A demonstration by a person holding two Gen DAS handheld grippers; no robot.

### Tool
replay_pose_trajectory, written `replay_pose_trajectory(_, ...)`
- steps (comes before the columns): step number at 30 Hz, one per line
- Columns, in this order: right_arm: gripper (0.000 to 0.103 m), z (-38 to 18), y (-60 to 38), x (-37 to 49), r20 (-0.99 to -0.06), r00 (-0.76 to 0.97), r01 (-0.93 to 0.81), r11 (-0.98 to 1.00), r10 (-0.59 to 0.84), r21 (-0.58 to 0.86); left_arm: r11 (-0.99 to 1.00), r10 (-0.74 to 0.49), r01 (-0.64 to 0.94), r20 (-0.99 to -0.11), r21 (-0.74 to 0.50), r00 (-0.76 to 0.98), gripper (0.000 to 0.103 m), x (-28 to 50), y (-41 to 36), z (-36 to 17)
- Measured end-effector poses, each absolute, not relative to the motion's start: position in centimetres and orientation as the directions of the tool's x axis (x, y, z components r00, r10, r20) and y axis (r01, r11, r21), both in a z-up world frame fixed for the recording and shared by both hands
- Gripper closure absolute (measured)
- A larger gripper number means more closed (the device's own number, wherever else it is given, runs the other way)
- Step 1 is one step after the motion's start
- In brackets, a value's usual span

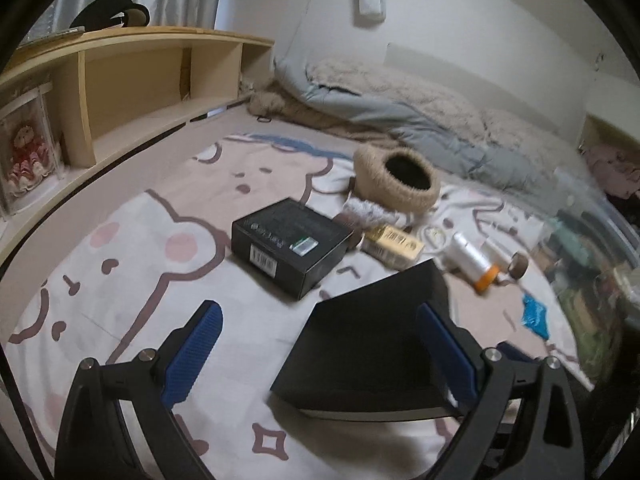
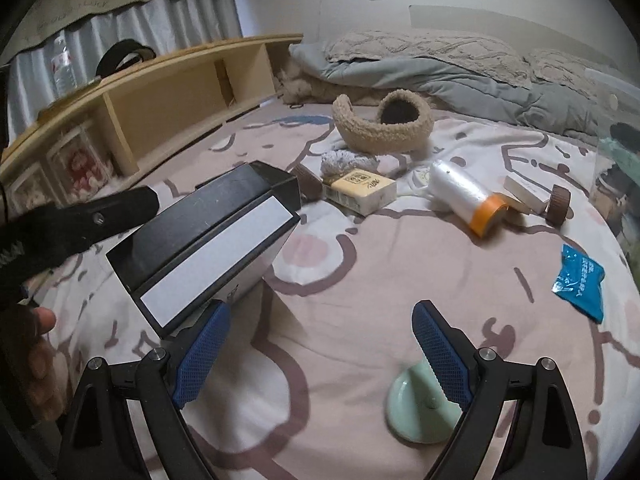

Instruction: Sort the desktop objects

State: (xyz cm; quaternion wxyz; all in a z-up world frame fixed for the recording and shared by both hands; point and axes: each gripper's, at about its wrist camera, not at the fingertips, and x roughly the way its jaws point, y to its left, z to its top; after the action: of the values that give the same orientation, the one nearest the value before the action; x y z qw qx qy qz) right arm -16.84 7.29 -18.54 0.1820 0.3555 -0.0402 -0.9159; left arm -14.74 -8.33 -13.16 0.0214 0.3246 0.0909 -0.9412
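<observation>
The right gripper (image 2: 322, 354) stands with its blue pads spread wide and nothing between them. Just under its right pad a pale green dish (image 2: 420, 412) lies on the printed bedsheet (image 2: 360, 288), a pink-and-white cloth with brown cartoon outlines. At its left pad, touching or nearly so, a black box with a white panel (image 2: 208, 248) sits raised and tilted off the sheet. The left gripper (image 1: 320, 354) has its pads wide apart too; that same box lies against its right pad, while the left pad stands clear of it. Whether the box is truly pinched cannot be told. In the right wrist view a finger of the left gripper reaches to the box from the left, and the person's hand (image 2: 28, 344) shows at the lower left edge.

Ahead and to the right of the right gripper lies a blue sachet (image 2: 580, 284). Farther ahead a white bottle with an orange cap (image 2: 468, 200) lies on its side, a yellow carton (image 2: 360, 192) to its left. A second black box (image 1: 288, 246) rests flat ahead of the left gripper. Beyond these sits a fuzzy beige band (image 2: 384, 124).

At the far side grey bedding (image 2: 460, 68) is heaped against the white wall. To the left runs a wooden shelf (image 2: 168, 96), with curtains (image 2: 132, 28) behind it.
</observation>
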Motion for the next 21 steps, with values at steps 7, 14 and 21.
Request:
replay_pose_trajectory(7,0.011,-18.4,5.5,-16.8,-0.611,-0.695,0.298,-0.925,-0.380,0.236,-0.970,0.103,0.056,-0.603,-0.238,-0.791,0.004,-15.2,-8.8,-13.1)
replay_pose_trajectory(14,0.011,-19.2,3.8,-17.2,-0.635,-0.684,0.300,-0.932,-0.359,0.204,-0.961,0.162,0.017,-0.609,-0.278,-0.776,0.004,-15.7,-8.8,-13.4)
replay_pose_trajectory(21,0.011,-19.1,4.1,-17.3,-0.618,-0.683,0.282,-0.921,-0.389,0.269,-0.949,0.231,-0.037,-0.609,-0.314,-0.758,0.004,-15.5,-8.4,-13.7)
